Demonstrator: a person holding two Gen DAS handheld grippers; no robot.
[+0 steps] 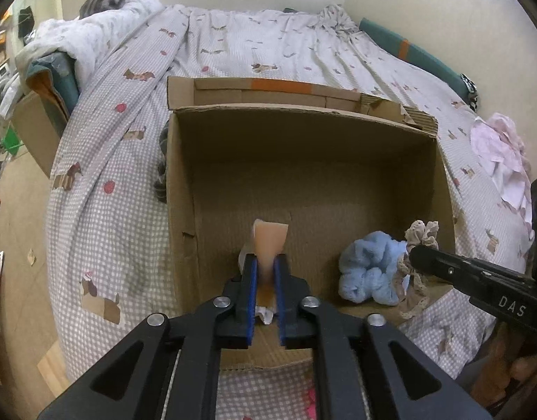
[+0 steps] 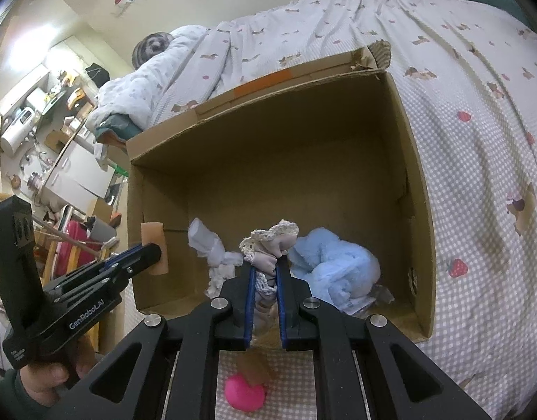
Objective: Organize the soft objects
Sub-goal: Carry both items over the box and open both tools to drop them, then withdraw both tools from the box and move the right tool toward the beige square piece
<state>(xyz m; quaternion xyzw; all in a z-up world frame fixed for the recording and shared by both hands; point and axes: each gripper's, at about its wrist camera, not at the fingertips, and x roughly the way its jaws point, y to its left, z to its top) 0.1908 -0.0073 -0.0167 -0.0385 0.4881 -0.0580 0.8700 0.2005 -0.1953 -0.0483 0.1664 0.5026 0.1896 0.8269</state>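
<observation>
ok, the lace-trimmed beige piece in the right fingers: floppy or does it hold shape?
Likely floppy: the lace-trimmed piece bunches and droops around the right gripper. Probably light, since thin fabric folds over itself. The lace edge could snag on the cardboard box wall.

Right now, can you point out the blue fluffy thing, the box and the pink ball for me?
Blue scrunchie [image 2: 338,266], right wrist view, on its fluffy middle.
Box [image 1: 303,161], left wrist view, on its bare far inner wall.
Pink ball [image 2: 245,397], right wrist view, on its rounded front, on the bedsheet before the box.
</observation>
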